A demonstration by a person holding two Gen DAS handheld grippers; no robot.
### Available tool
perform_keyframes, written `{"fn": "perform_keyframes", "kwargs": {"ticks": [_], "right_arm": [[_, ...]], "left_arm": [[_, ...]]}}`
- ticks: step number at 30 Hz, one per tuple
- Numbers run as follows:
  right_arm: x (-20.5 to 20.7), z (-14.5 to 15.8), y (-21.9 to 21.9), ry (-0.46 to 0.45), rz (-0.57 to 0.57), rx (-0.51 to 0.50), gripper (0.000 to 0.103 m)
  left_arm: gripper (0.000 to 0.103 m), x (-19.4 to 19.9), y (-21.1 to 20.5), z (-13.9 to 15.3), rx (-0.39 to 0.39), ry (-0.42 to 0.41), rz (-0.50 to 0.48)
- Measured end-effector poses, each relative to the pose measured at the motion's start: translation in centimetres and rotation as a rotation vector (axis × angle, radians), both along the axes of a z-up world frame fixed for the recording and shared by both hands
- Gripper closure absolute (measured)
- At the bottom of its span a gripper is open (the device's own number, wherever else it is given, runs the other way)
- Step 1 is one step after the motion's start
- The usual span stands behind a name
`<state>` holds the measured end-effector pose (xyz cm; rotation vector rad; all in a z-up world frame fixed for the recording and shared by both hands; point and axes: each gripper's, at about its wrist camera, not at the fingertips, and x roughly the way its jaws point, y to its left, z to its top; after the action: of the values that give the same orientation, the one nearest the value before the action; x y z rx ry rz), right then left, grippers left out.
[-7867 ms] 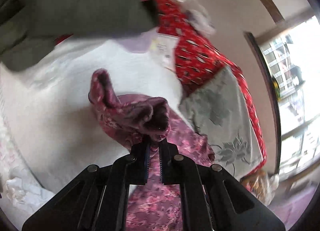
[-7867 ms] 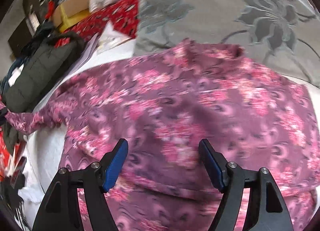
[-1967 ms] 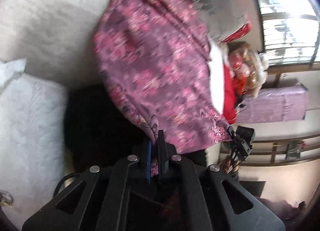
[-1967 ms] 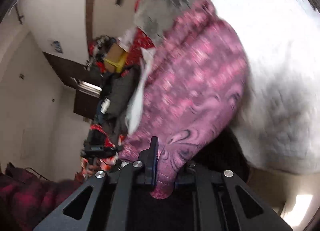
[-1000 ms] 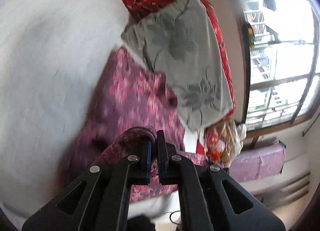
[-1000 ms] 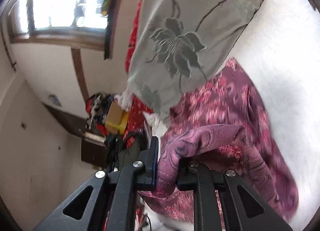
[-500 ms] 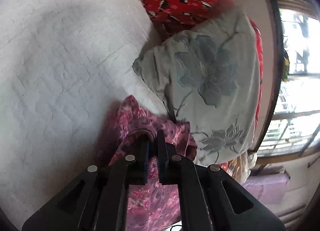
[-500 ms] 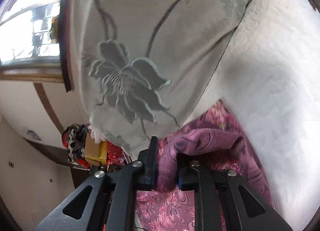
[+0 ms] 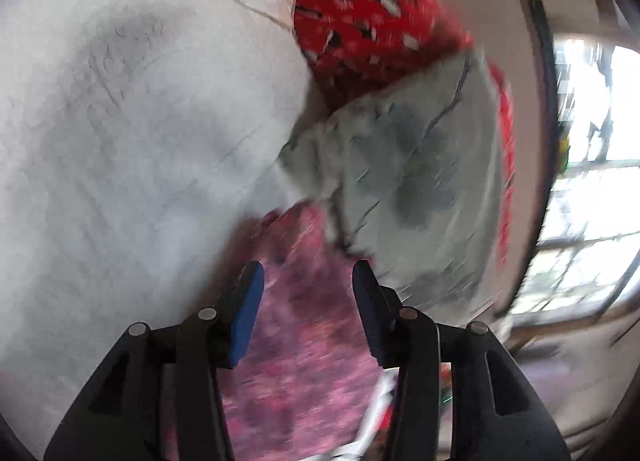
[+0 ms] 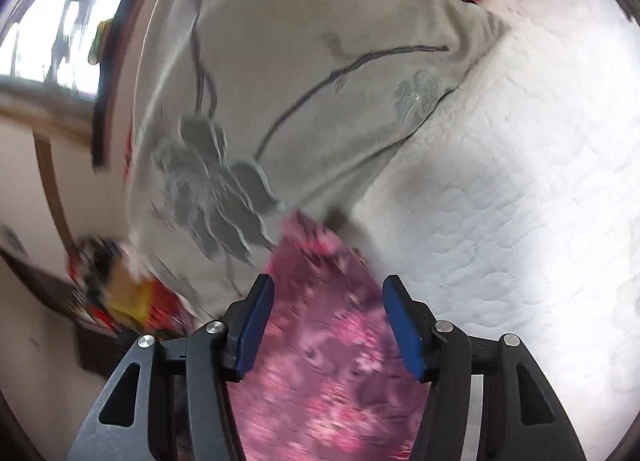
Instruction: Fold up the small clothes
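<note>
**Two grippers let go as a fold lands on the bed**

Both tools part company with the purple-and-pink floral garment [image 9: 304, 345] at the same moment. Half a second ago each pair of blue-padded jaws was pinched shut on a bunched edge of the cloth; now the left gripper [image 9: 307, 303] stands partly open and the right gripper [image 10: 328, 321] somewhat wider, both having just been opening, and neither holds anything. The fabric lies flat beneath and between the pads, touching none of them as far as the blurred views show.

The garment rests on the white quilted bedcover [image 9: 120, 149], its far edge just beside the grey pillow with a woven flower pattern [image 10: 280, 93]. A red patterned cloth [image 9: 360, 13] lies beyond the pillow, near a bright window [image 9: 592, 181].

Release of both corners suggests one fold has been laid down. Whether the garment now sits square, or needs another fold, cannot be told from these close views.
</note>
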<state>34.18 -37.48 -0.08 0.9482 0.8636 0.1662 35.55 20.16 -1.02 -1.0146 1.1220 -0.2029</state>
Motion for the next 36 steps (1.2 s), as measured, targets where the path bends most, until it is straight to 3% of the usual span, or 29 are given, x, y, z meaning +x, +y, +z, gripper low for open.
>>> {"fn": "perform_keyframes", "kwargs": {"ticks": [2, 5, 10, 11, 12, 14, 15, 17, 21, 23, 24, 26, 27, 29, 30, 32, 33, 34, 36], "right_arm": [[0.3, 0.0, 0.9, 0.016, 0.033, -0.089, 0.04], [1.2, -0.1, 2.2, 0.033, 0.059, -0.217, 0.039], [3.5, -1.3, 3.8, 0.065, 0.088, -0.272, 0.039], [3.8, -1.3, 4.2, 0.055, 0.094, -0.275, 0.051], [4.1, -1.1, 4.4, 0.033, 0.105, -0.278, 0.091], [4.2, 0.1, 4.8, -0.036, 0.101, -0.282, 0.099], [4.0, 0.8, 4.6, -0.079, 0.075, -0.267, 0.099], [4.0, 1.2, 4.1, -0.102, 0.025, -0.271, 0.099], [5.7, -2.7, 3.8, 0.128, 0.037, -0.325, 0.097], [4.6, -1.5, 3.6, 0.081, 0.005, -0.335, 0.086], [3.9, -0.8, 3.6, 0.065, -0.007, -0.347, 0.086], [1.8, 1.4, 3.9, -0.035, 0.047, -0.307, 0.086], [0.2, 2.3, 4.5, -0.086, 0.085, -0.294, 0.082], [-1.8, 2.5, 5.5, -0.123, 0.153, -0.28, 0.074], [-2.5, 2.1, 6.4, -0.123, 0.195, -0.287, 0.075], [-2.8, -0.1, 8.1, -0.009, 0.282, -0.384, 0.075], [-2.8, -1.2, 8.7, 0.054, 0.321, -0.422, 0.076], [-3.4, -0.7, 8.8, 0.017, 0.3, -0.438, 0.076], [-4.2, 1.0, 8.0, 0.029, 0.267, -0.409, 0.073]], "left_arm": [[0.058, 0.0, -0.8, -0.6, 0.044, 0.018, -0.053], [0.049, 0.4, -2.5, -1.7, 0.118, 0.052, -0.129], [0.049, 1.6, -5.5, -2.6, 0.267, 0.065, -0.208], [0.05, 1.8, -6.0, -2.3, 0.308, 0.041, -0.22], [0.055, 1.9, -6.2, -2.1, 0.338, 0.024, -0.223], [0.07, 2.2, -6.8, -2.1, 0.425, 0.007, -0.227], [0.077, 2.5, -6.9, -2.5, 0.456, 0.015, -0.231], [0.078, 3.1, -6.9, -3.7, 0.498, 0.057, -0.22], [0.078, 2.8, -6.3, -2.7, 0.473, 0.07, -0.178], [0.078, 1.4, -6.3, -1.0, 0.454, 0.022, -0.191], [0.078, 0.5, -6.6, -0.2, 0.459, -0.002, -0.205], [0.073, -2.1, -7.8, 1.4, 0.456, -0.07, -0.243], [0.064, -3.5, -8.6, 1.8, 0.45, -0.093, -0.262], [0.058, -5.4, -10.5, 1.3, 0.447, -0.102, -0.281], [0.058, -6.0, -11.4, 0.5, 0.465, -0.083, -0.306], [0.058, -6.6, -13.0, -1.7, 0.556, -0.018, -0.341], [0.058, -6.9, -13.5, -1.8, 0.603, -0.026, -0.355], [0.058, -7.2, -13.7, -1.3, 0.625, -0.035, -0.36], [0.057, -8.0, -13.6, 0.0, 0.607, -0.025, -0.369]]}}
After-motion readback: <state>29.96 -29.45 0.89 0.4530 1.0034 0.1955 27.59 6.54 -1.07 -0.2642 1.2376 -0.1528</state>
